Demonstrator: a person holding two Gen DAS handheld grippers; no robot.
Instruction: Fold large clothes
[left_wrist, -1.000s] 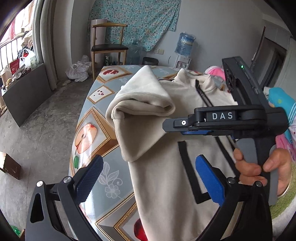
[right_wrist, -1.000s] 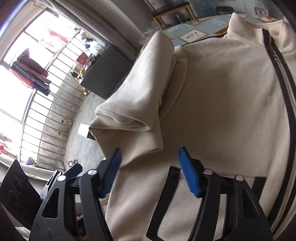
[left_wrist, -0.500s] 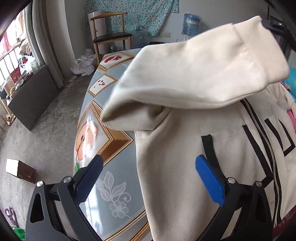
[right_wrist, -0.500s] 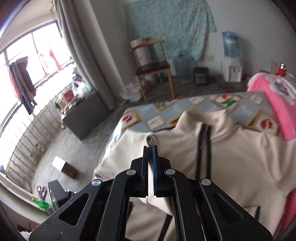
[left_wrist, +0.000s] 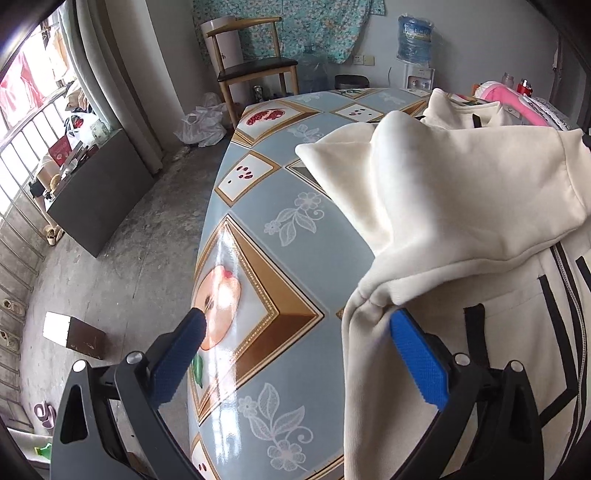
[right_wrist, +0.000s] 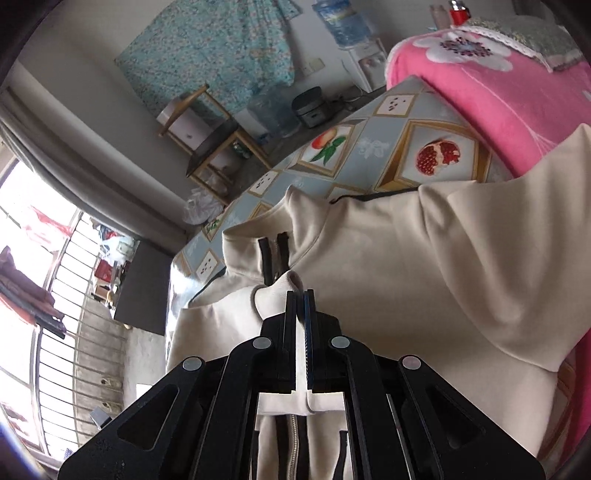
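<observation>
A cream zip-up jacket (left_wrist: 461, 206) with black trim lies on the table (left_wrist: 266, 229), which has a fruit-print cloth, its sleeve (left_wrist: 454, 192) lifted and drawn across the jacket's body. The right gripper (right_wrist: 300, 295) has its jaws pressed together on the sleeve's cuff, above the jacket's collar. The left gripper (left_wrist: 295, 343) hangs beside the jacket's side edge, jaws spread wide, holding nothing. A pink blanket (right_wrist: 498, 96) lies beyond the jacket.
</observation>
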